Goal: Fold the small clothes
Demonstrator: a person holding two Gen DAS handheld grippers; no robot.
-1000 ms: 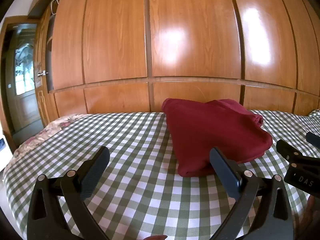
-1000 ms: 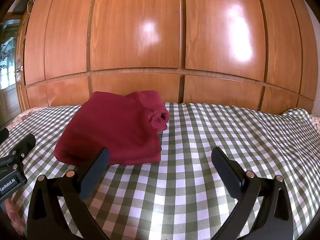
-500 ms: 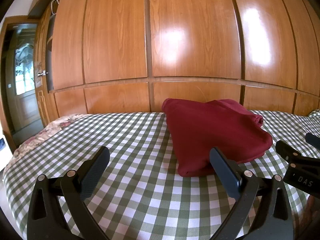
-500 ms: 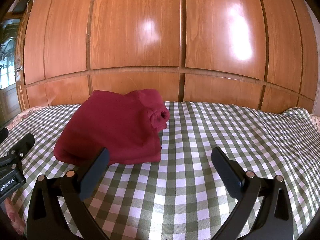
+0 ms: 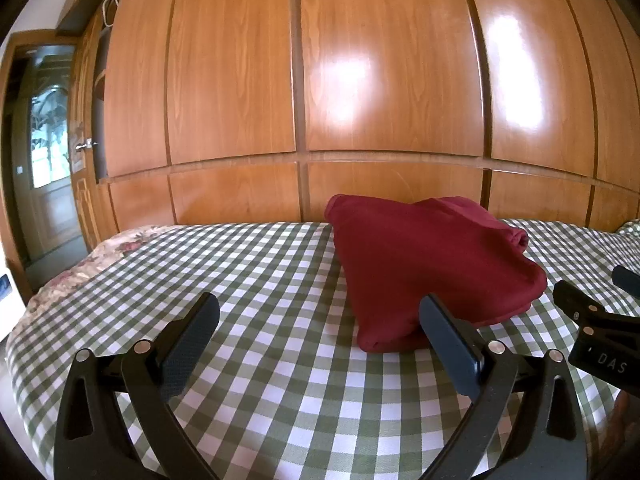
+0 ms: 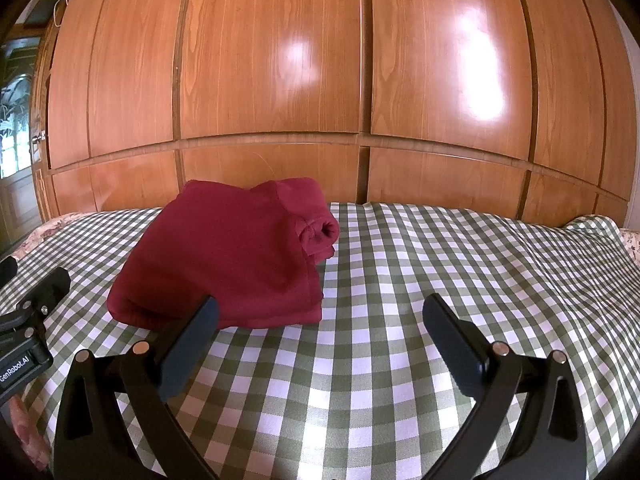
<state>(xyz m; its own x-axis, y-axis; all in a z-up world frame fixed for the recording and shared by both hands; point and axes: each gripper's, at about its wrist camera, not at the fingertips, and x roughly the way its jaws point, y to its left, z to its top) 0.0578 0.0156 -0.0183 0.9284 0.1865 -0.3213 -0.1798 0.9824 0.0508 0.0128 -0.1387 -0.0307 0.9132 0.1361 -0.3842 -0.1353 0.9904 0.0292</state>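
Note:
A dark red garment lies folded in a compact bundle on the green-and-white checked bedspread, near the wooden wall. In the right wrist view the same garment sits left of centre, a rolled cuff at its right end. My left gripper hovers open in front of the bundle's near left corner, holding nothing. My right gripper is open too, just short of the bundle's near right corner, with bare bedspread between its fingers. Each gripper shows at the edge of the other's view.
Glossy wooden wardrobe panels rise directly behind the bed. A doorway with a glazed door stands at far left. A floral sheet edge shows at the bed's left side. Open checked bedspread stretches right of the garment.

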